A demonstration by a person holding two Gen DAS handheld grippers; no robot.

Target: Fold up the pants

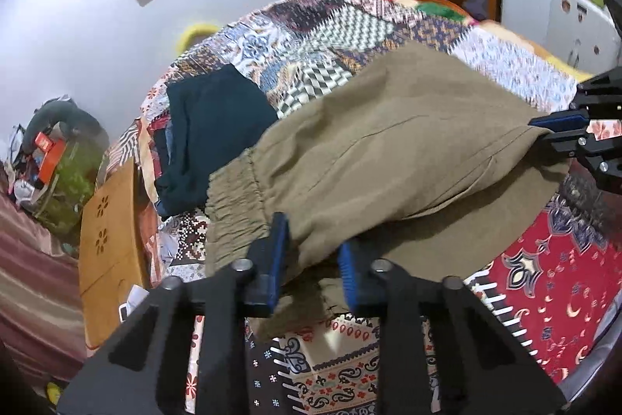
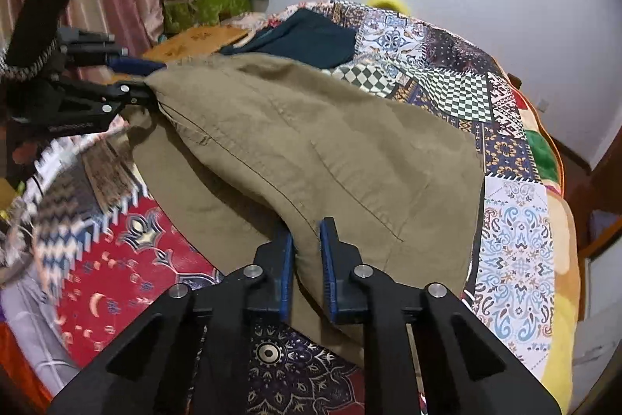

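Both ends pinched, fold step is on

I've got the olive pants (image 1: 388,150) on the patchwork bed (image 1: 544,279), just beside the dark folded clothes (image 1: 210,127); left gripper (image 1: 313,259) pinches the ruched elastic waistband, right gripper (image 2: 307,259) clamps a seamed edge; soft, floppy cotton; next I'd lift both evenly and lay it over.

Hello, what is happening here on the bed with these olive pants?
A person is folding the olive pants on a patchwork quilt, with a gripper in each hand. The left gripper pinches the cloth near the elastic waistband. The right gripper pinches the other end. Both ends are lifted a little and the middle hangs down to the quilt. A dark folded garment lies further back.
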